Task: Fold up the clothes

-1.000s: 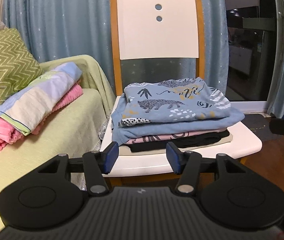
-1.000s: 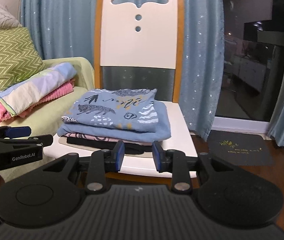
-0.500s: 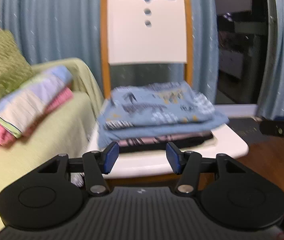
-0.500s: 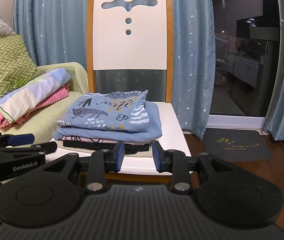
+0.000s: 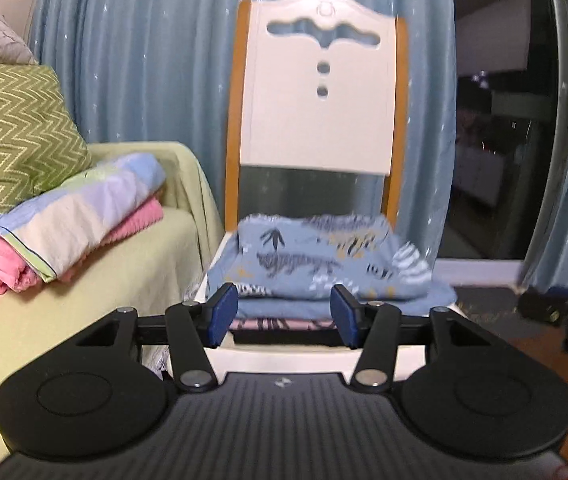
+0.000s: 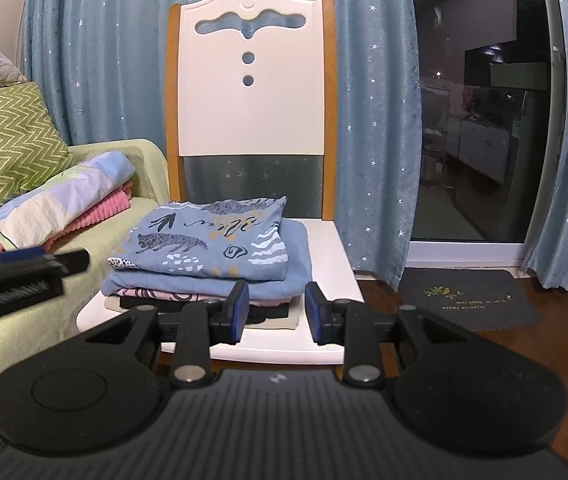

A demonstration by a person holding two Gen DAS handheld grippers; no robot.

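Folded clothes [image 6: 208,256] are lying stacked on the chair [image 6: 323,320]; left gripper [image 5: 284,316] and right gripper [image 6: 276,312] are hovering near, both spread, empty.

No wording can be read: the doormat [image 6: 468,299] by the glass door carries two small lines of pale script beneath a sprig motif, too tiny to make out, and no other lettering shows.

A white chair [image 6: 252,120] with orange side rails stands before blue starred curtains [image 6: 104,60]. Left of the chair, a green zigzag pillow [image 6: 4,136] lies on a pale green sofa [image 6: 96,240]. Right of the chair, a dark mat [image 6: 467,298] lies on the wooden floor [image 6: 563,340].
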